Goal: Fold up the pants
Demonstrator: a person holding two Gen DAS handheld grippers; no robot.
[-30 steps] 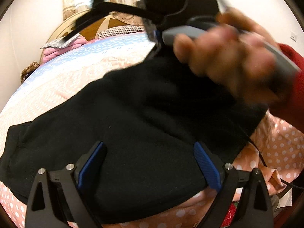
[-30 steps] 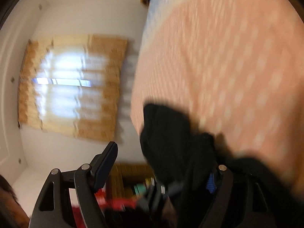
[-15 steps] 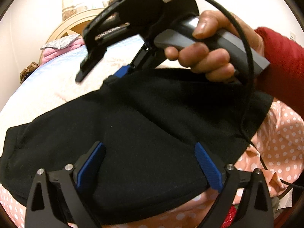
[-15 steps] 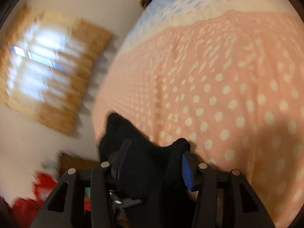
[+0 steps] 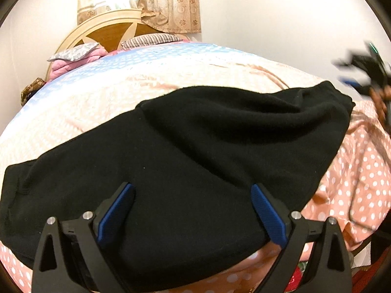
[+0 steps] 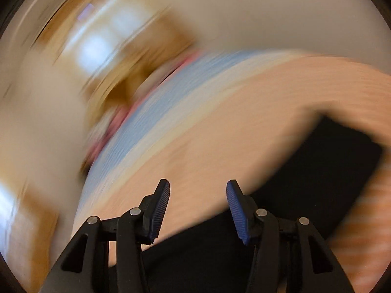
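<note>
The bed [image 5: 220, 73], spread with a polka-dot peach and blue cover, carries the black pants [image 5: 183, 158], which lie across its near end with one layer doubled over on top. They look thick, soft and limp: likely light, prone to sag, best pinched at a hem or folded corner. Left claw [image 5: 193, 210] hangs over the pants, jaws apart, empty. Right claw [image 6: 198, 210], blurred, is also parted, gripping nothing
</note>
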